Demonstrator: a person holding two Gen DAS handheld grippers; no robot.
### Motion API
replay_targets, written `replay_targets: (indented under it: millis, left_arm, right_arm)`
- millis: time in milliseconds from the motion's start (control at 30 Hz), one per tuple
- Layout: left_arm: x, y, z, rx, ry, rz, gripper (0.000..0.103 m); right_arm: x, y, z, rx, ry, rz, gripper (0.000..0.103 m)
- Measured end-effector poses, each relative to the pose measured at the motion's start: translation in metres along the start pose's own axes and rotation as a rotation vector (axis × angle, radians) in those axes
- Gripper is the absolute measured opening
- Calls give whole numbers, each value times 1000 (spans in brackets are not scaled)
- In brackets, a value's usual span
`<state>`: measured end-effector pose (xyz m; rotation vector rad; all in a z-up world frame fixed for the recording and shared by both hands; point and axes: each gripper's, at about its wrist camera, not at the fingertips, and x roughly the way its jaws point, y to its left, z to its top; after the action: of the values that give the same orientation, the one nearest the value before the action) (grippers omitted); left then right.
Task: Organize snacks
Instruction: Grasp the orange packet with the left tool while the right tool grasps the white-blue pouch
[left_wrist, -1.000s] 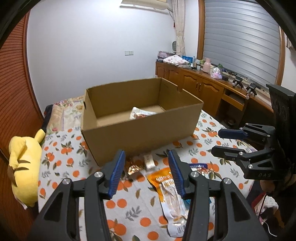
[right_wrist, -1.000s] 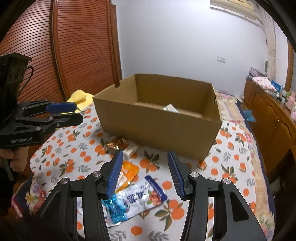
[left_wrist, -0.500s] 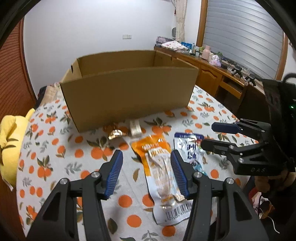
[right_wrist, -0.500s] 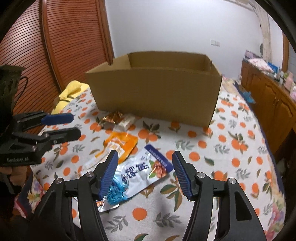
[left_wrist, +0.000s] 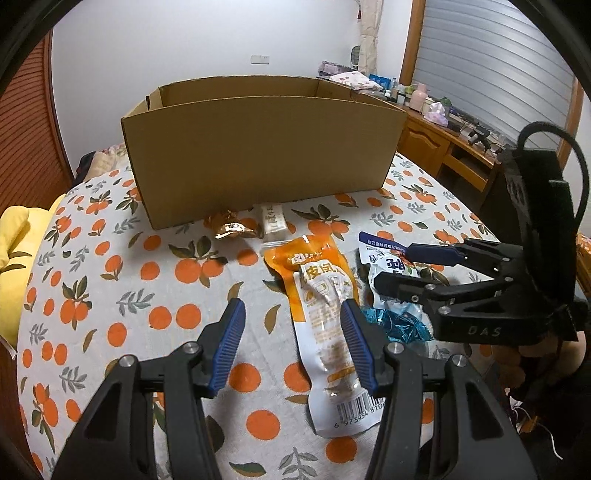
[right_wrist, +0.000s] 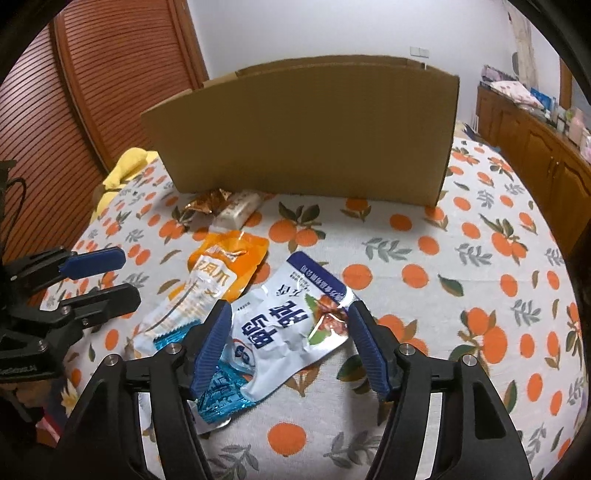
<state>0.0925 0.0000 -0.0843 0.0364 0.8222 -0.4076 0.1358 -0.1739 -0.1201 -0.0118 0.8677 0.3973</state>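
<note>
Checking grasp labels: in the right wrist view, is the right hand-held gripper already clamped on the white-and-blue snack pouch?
No: the right hand-held gripper stands open, its blue pads either side of the white-and-blue pouch, which lies flat on the tablecloth.

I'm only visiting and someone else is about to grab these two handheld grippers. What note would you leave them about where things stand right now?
Left gripper: open, empty, over the orange pouch.
Right gripper: jaws just been opening, nothing gripped, straddling the blue-and-white pouch.
Things: cardboard box at the back of the tablecloth; its inside is hidden from here. A gold-wrapped snack and a small white bar lie by its front wall. A blue foil packet lies beside the pouches.
Done: cannot tell.
Left: all five snacks on the cloth still to go in.
</note>
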Motion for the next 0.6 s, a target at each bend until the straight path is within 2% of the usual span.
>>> replay_targets:
  millis: [233,333,600]
  left_arm:
    - [5,-3,-1,-2,10,-5,54]
    - [9,-5,0,1,15,-8,54]
    - [25,-11,5,9,43,-9,54]
  right_arm:
    - [7,0,0,-7,3,-40,75]
    - [11,-2,-2,-22,21,-80,75]
    - [14,-4,3,-54,43,-90,72]
